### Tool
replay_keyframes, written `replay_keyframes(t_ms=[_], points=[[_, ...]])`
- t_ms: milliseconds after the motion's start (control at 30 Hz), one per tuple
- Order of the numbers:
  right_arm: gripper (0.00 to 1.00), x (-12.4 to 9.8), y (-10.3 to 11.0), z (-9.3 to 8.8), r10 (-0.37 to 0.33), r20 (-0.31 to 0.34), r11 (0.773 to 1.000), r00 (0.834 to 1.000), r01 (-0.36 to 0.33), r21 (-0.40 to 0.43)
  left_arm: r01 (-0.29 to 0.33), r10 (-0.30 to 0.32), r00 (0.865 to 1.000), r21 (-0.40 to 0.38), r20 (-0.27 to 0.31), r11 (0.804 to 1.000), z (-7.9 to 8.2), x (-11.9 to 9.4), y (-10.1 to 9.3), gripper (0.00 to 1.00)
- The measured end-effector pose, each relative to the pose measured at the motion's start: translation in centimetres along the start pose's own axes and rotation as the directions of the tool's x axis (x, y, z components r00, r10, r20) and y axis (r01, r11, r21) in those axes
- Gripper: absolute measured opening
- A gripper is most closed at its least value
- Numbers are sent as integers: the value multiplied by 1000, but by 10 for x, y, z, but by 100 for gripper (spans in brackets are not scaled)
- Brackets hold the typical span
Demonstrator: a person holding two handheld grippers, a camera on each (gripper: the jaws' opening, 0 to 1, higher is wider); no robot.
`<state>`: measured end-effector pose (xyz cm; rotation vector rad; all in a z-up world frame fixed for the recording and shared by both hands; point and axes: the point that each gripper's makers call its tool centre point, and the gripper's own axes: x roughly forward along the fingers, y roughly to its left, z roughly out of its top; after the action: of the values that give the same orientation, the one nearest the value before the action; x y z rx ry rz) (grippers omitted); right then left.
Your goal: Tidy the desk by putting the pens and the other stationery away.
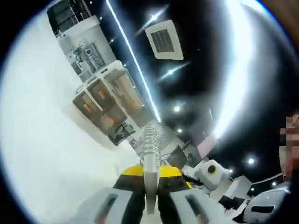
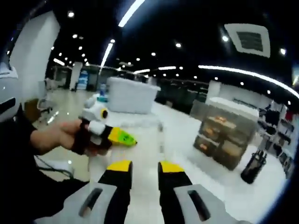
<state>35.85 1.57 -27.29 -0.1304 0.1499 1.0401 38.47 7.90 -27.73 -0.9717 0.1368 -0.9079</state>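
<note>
Two yellow-tipped jaws of the left gripper [image 1: 150,186] are seen pressed together on a spiral-bound notebook [image 1: 150,154], which is clamped edge-on, its wire coil running away from the jaws. In the left gripper view the camera is tilted steeply, so that the white desk [image 1: 51,140] rises along the left side. A set of clear drawer organizers [image 1: 105,100] stands on it at the far end, with a black pen holder [image 1: 120,134] just beside it on the near side. The other gripper [image 1: 208,175] enters from the right, beneath a ceiling with strip lights and an air vent [image 1: 163,41].

In the right gripper view the jaws of the right gripper [image 2: 145,175] are held apart, with nothing between them. The left gripper [image 2: 105,130] is seen to the left, gripped in a person's hand [image 2: 56,135]; its closure cannot be told from this angle. The desk [image 2: 177,135] stretches ahead. The drawer organizers [image 2: 226,133] stand on the right, the pen holder [image 2: 252,168] nearer on the same side. A large translucent storage bin [image 2: 131,95] sits at the far end.
</note>
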Motion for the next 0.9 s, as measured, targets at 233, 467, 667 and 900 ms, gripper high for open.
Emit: replay_keyframes(t_ms=[233, 467, 667, 900], points=[[34, -10, -13, 14, -8, 291, 874, 957, -135, 466, 142, -138, 989, -95, 52, 985, 2, 0, -18, 7], [33, -5, -9, 27, 12, 463, 680, 886, -347, 646, 194, -191, 981, -179, 35, 965, -15, 5, -28, 7], [21, 1, 0, 30, 30, 488, 645, 872, -390, 657, 206, -205, 978, -227, 27, 952, -25, 9, -28, 7], [6, 2, -8, 24, -12, 489, 600, 872, -385, 701, 199, -201, 979, -229, 15, 953, -30, 11, -28, 8]])
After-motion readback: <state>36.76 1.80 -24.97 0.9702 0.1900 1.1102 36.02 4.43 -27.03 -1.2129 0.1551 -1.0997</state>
